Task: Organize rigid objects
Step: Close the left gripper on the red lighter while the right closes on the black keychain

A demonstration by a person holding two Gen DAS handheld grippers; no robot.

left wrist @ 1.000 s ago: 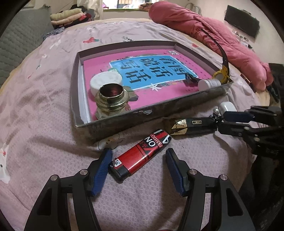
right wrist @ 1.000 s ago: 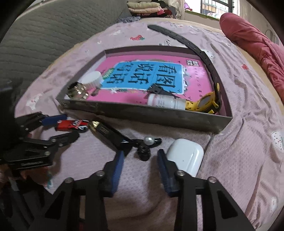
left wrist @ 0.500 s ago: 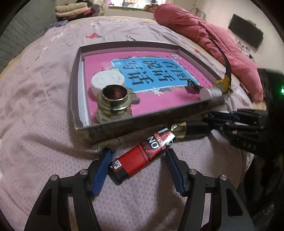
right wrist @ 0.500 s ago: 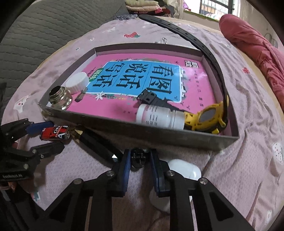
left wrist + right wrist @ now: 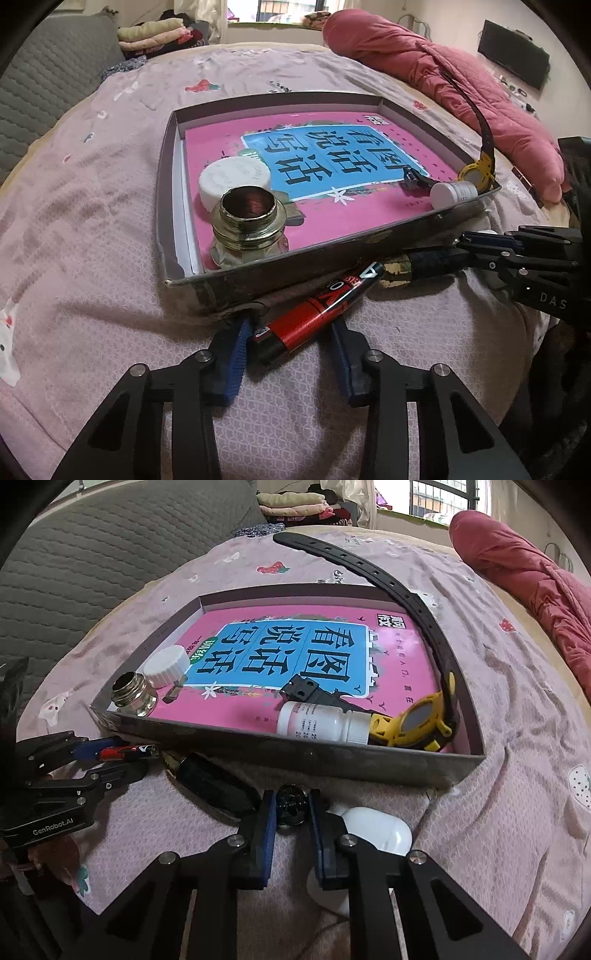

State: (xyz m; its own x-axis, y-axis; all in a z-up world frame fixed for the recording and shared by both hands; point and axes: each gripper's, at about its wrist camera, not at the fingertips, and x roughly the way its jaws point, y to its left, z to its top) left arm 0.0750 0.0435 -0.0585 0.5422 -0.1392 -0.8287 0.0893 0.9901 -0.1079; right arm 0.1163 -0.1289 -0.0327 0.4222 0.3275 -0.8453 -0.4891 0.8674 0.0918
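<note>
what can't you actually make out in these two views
- Left wrist view: whether the left gripper pads press the red lighter; one side looks apart.
- Right wrist view: the white case is partly hidden by the right gripper, shut on a black clip.
- Small bottle: label print too small.

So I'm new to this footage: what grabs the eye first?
The shallow grey tray on the bed, lined by a pink book with a blue title panel. In its right corner lies a yellow watch. In front, the left tongs straddle a red lighter.
</note>
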